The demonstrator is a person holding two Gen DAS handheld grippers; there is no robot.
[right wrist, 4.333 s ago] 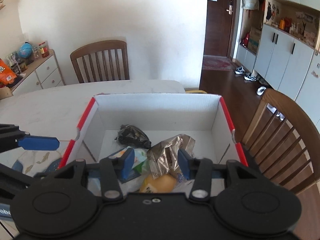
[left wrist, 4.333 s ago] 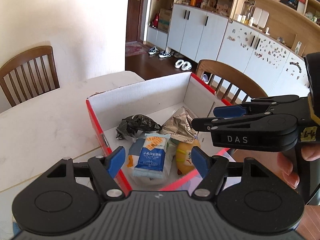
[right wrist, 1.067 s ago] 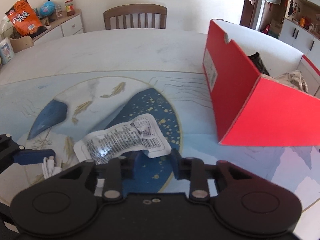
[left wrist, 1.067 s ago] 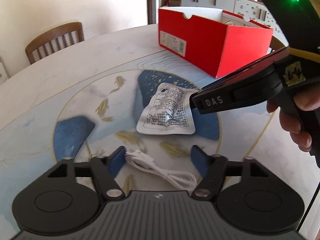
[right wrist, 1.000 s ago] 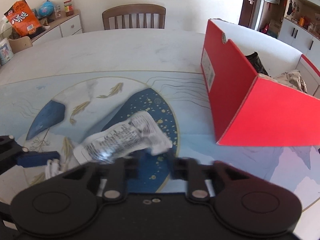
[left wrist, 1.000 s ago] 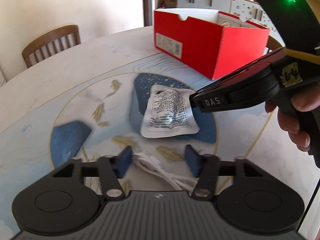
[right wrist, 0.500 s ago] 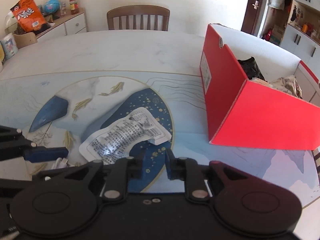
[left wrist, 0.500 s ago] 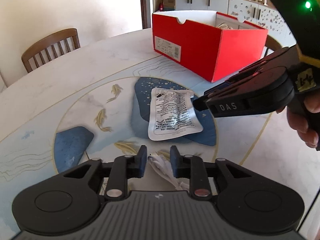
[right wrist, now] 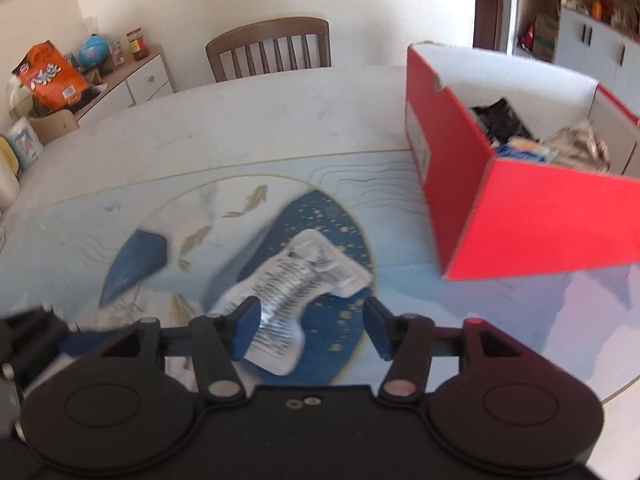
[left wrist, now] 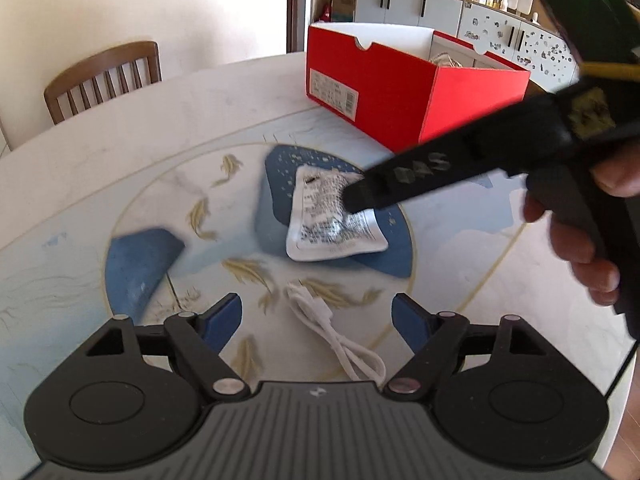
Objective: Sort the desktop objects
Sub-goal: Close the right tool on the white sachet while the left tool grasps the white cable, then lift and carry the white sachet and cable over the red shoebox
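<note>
While both grippers hovered with jaws spread wide and empty, the white foil sachet [right wrist: 298,288] lay flat on the table's blue mat [left wrist: 136,264], partly between the right gripper [right wrist: 306,326] fingers, and the white cable [left wrist: 336,340] lay between the left gripper [left wrist: 316,316] fingers. A flat, slick sachet could slide away or buckle if pinched at its edge. The loose cable might slip out before reaching the red shoebox [left wrist: 400,92].

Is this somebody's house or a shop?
Most likely a house, a dining room: a round table with a wooden chair pulled up, cupboards along the wall, and a snack bag on a sideboard.
</note>
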